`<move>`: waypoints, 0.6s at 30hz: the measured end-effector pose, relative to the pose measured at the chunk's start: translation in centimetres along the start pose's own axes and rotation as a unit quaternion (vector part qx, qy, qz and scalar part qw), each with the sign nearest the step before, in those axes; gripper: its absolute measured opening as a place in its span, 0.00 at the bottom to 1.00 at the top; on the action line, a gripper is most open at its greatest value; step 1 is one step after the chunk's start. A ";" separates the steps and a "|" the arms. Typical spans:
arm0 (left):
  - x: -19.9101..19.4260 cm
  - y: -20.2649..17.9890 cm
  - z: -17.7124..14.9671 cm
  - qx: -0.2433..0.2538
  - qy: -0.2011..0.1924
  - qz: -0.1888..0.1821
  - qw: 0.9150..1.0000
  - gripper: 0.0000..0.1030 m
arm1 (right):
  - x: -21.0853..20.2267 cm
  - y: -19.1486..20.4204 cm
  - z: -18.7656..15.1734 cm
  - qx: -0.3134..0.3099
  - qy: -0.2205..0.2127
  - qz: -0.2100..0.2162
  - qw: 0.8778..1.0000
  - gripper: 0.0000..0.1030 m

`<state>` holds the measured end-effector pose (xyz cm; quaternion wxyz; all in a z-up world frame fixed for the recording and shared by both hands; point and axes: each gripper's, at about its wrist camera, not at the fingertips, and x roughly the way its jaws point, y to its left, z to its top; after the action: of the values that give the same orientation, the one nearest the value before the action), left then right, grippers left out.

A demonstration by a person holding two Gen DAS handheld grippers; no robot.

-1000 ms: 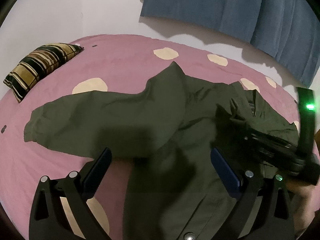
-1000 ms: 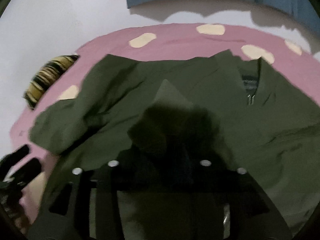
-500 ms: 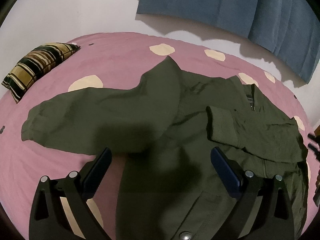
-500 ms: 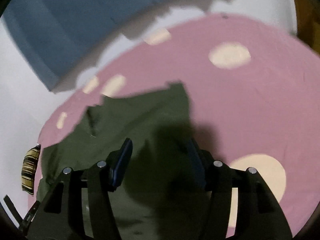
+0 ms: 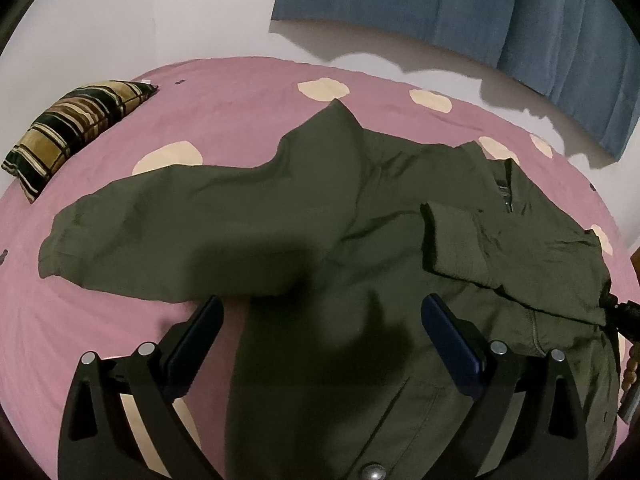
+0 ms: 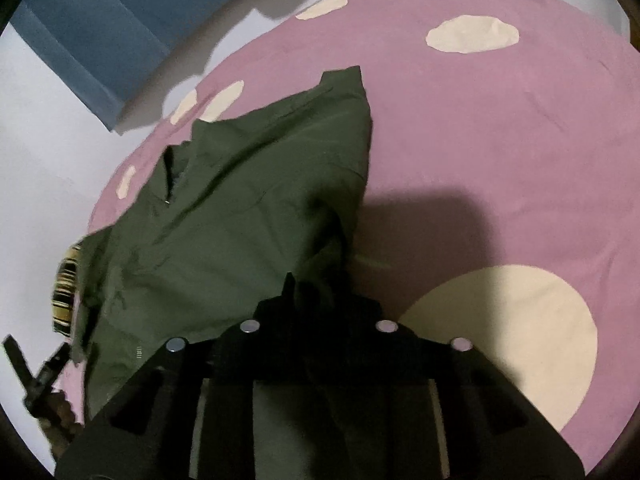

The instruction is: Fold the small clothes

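A green jacket (image 5: 320,240) is spread on a bed (image 5: 240,120) covered by a pink sheet with cream dots. One sleeve (image 5: 168,240) is stretched out flat toward a striped pillow (image 5: 76,128); the other sleeve (image 5: 472,248) is folded across the chest, its cuff near the zip. The left tongs (image 5: 320,332) are held wide apart above the jacket's lower part, and nothing is gripped by them. The right tongs (image 6: 316,304) have just been closing, and a bunched fold of the jacket's edge is pinched between them at the side nearest the bare sheet. A blue curtain (image 5: 480,20) is hung on the white wall behind.
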<state>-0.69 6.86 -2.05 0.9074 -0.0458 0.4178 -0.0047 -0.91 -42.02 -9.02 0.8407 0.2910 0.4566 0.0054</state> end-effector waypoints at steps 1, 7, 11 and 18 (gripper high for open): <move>-0.1 0.3 0.0 -0.001 -0.002 0.001 1.000 0.96 | -0.6 -0.1 -0.1 0.007 -0.006 0.004 1.000 0.28; 0.4 2.5 -0.2 -0.016 -0.001 0.011 1.000 0.96 | -3.7 2.7 -0.1 0.006 -0.076 -0.002 0.997 0.40; 0.3 4.0 -0.5 -0.036 0.004 0.015 0.999 0.96 | -3.5 6.0 0.0 -0.007 -0.094 0.019 0.995 0.48; -0.2 9.5 -0.8 -0.102 0.023 0.008 0.994 0.96 | -2.4 10.8 -1.1 -0.075 -0.111 -0.007 0.991 0.49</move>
<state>-1.69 16.26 -3.26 0.8882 -0.1347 0.4371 0.0443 -0.39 -33.13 -2.30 0.9055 0.2227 0.3611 0.0018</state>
